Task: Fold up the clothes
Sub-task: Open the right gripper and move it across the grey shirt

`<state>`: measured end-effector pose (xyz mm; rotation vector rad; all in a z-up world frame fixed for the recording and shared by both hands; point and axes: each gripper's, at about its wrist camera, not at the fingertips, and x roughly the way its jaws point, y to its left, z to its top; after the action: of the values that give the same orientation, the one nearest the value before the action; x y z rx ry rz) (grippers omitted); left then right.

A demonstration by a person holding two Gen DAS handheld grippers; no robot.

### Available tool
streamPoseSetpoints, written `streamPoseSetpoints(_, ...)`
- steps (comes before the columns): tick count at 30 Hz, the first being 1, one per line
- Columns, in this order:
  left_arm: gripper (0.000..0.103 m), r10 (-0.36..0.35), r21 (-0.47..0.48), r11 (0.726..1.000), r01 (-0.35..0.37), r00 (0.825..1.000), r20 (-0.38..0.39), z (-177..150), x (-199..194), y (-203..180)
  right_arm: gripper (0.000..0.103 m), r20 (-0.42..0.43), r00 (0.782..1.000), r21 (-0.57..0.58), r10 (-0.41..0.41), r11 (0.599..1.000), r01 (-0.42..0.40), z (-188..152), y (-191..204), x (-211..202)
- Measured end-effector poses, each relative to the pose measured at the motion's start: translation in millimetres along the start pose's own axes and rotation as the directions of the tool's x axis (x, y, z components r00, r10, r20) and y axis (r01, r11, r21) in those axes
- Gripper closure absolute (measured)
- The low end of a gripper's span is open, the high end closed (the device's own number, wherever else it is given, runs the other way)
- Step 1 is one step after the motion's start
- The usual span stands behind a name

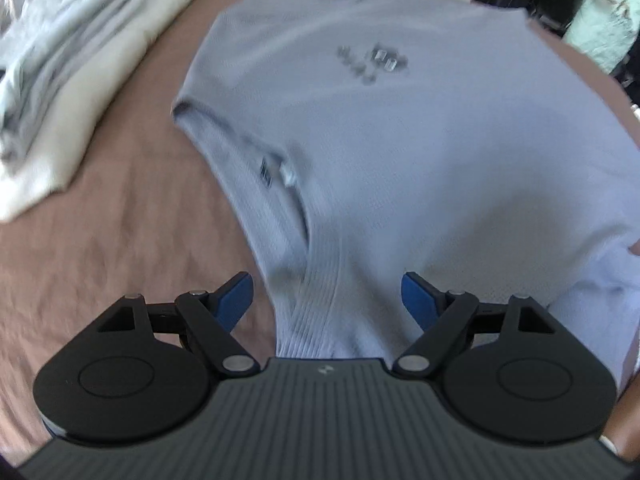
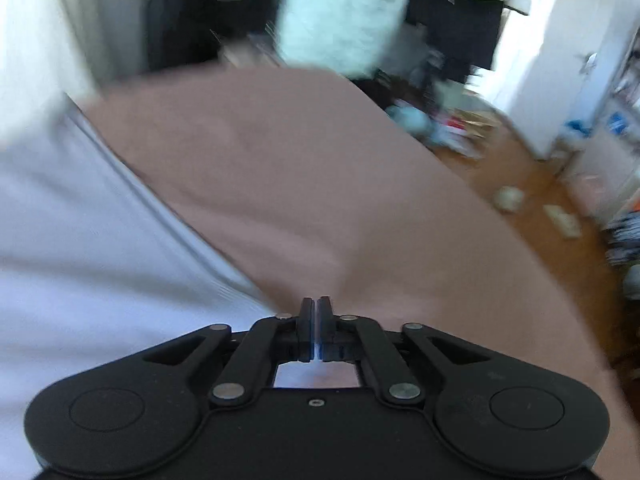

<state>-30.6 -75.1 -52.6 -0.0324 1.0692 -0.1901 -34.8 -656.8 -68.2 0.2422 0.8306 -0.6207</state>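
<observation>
Grey shirt [image 1: 360,140] spread flat on brown bed [image 1: 100,260], ribbed hem nearest. Left gripper [image 1: 327,298] spread wide over hem, gripping nothing. Right gripper [image 2: 317,312] nearly closed, slim gap, empty, beside shirt edge. Folded pile [image 1: 60,92] at left.

A pale blue-grey knit short-sleeved top [image 1: 400,152] lies spread on a brown bedsheet [image 1: 112,248]. The left hand-held gripper [image 1: 327,298] hovers wide open over its ribbed hem; folded white clothes [image 1: 68,92] ahead-left.
</observation>
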Motion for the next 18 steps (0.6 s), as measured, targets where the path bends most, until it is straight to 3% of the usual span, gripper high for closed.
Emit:
streamPoseSetpoints(1, 0.022, -0.028, -0.013, 1.000, 0.028, 1.000, 0.012, 0, -3, -1, 0.070, 0.020, 0.998, 0.010, 0.055, 0.998, -0.055, 2, 5, -7)
streamPoseSetpoints(3, 0.022, -0.094, -0.047, 0.994, 0.095, 0.995, 0.022, -3, -7, 1, 0.049, 0.019, 0.993, -0.014, 0.117, 0.993, -0.117, 2, 20, -13)
streamPoseSetpoints(7, 0.023, -0.158, -0.037, 0.986, 0.160, 0.987, 0.033, -7, -8, -8, 0.049, -0.058, 0.978, -0.116, 0.200, 0.972, -0.206, -12, 46, -19)
streamPoseSetpoints(8, 0.023, -0.185, -0.037, 0.982, 0.187, 0.982, 0.039, -6, -8, -10, 0.049, -0.092, 0.963, -0.114, 0.255, 0.958, -0.264, -16, 50, -23)
streamPoseSetpoints(10, 0.023, -0.219, -0.052, 0.974, 0.221, 0.975, 0.041, -5, -6, -11, 0.050, -0.129, 0.905, -0.086, 0.406, 0.904, -0.418, -29, 57, -45)
streamPoseSetpoints(12, 0.023, -0.235, -0.078, 0.968, 0.237, 0.971, 0.038, -3, -2, -11, 0.048, -0.124, 0.808, -0.149, 0.576, 0.794, -0.589, -50, 72, -88)
streamPoseSetpoints(14, 0.023, -0.213, -0.084, 0.973, 0.214, 0.977, 0.023, -1, 4, -9, 0.042, -0.190, 0.738, -0.272, 0.647, 0.688, -0.673, -69, 95, -122)
streamPoseSetpoints(16, 0.023, -0.196, -0.085, 0.977, 0.196, 0.981, 0.003, 0, 11, -8, 0.041, -0.301, 0.727, -0.380, 0.617, 0.622, -0.685, -85, 118, -139)
streamPoseSetpoints(18, 0.023, -0.193, -0.072, 0.979, 0.192, 0.981, -0.012, -1, 16, -14, 0.041, -0.390, 0.731, -0.440, 0.560, 0.584, -0.682, -99, 137, -142)
